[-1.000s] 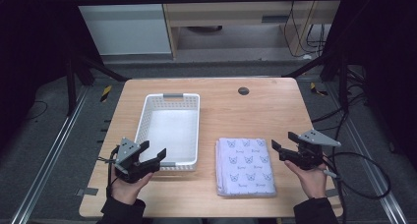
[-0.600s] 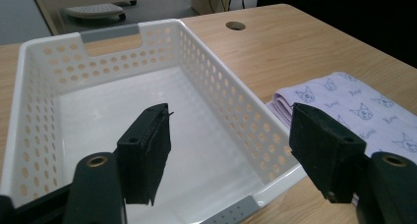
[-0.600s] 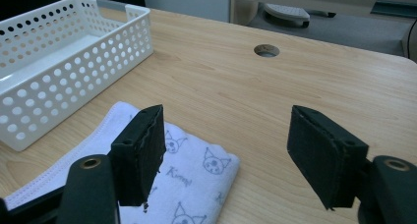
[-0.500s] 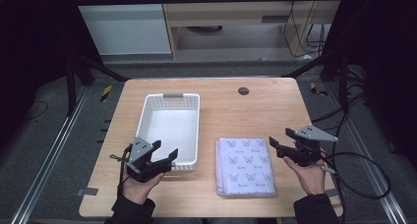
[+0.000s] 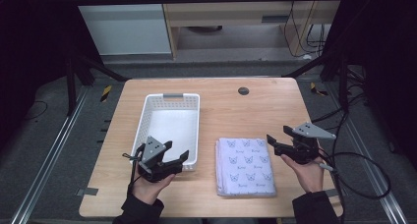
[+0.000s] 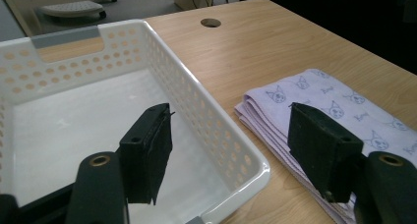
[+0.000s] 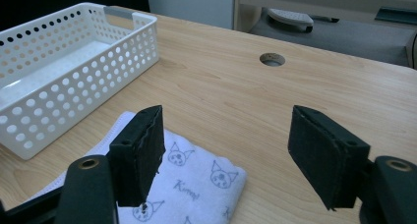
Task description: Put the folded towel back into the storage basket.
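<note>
Nothing is yet grasped: the folded cloth [image 5: 245,166] is left flat beside the empty white basket [image 5: 169,97], and both the left gripper [image 5: 176,153] and the right gripper [image 5: 276,137] are held with jaws apart and empty.

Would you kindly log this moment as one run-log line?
left hand-held gripper: open, over basket corner | right hand-held gripper: open, beside folded cloth | cloth: flat on table, untouched

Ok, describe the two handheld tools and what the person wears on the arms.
Each black two-jaw tool, left and right, carries a grey three-cornered plate on top and flat, rectangular black pads with a rough face. A black cable trails from the right tool. Dark sleeves cover both forearms to the wrist.
</note>
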`<state>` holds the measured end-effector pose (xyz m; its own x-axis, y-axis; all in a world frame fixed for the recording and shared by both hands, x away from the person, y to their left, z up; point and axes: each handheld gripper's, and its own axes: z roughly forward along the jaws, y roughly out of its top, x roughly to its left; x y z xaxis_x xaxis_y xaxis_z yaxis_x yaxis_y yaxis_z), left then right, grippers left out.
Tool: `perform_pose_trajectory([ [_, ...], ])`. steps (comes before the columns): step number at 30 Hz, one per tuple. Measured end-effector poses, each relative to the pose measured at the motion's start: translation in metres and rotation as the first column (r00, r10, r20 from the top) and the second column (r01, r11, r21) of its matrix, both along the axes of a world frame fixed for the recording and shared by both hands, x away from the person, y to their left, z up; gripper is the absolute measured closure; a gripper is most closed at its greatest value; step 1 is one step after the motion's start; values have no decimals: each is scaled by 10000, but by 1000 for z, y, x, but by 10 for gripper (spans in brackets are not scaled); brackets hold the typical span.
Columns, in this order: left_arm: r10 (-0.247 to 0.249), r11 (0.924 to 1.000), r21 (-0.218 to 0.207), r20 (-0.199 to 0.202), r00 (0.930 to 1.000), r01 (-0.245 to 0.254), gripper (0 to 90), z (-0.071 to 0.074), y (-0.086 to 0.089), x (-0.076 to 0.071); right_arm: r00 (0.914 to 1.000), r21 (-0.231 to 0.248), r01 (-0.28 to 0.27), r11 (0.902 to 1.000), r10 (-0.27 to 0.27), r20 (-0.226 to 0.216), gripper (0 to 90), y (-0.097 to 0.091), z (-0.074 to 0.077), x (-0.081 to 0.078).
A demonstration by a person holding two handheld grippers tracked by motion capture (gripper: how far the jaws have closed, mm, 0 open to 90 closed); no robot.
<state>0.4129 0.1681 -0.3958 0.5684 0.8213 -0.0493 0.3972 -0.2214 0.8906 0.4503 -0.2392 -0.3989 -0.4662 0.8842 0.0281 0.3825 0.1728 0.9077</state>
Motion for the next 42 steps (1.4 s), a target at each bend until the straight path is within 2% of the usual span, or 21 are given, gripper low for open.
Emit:
perform_pose_trajectory([
  [27,-700,9967,391,-345,9970,713,333,-11,-50,-4,9996,-116,-235,9997,233,-157,324,12,-2,10],
  [42,-750,9942,714,-704,9947,800,342,-24,-78,-3,9992,-223,-255,9994,248,-302,309,16,-8,18],
])
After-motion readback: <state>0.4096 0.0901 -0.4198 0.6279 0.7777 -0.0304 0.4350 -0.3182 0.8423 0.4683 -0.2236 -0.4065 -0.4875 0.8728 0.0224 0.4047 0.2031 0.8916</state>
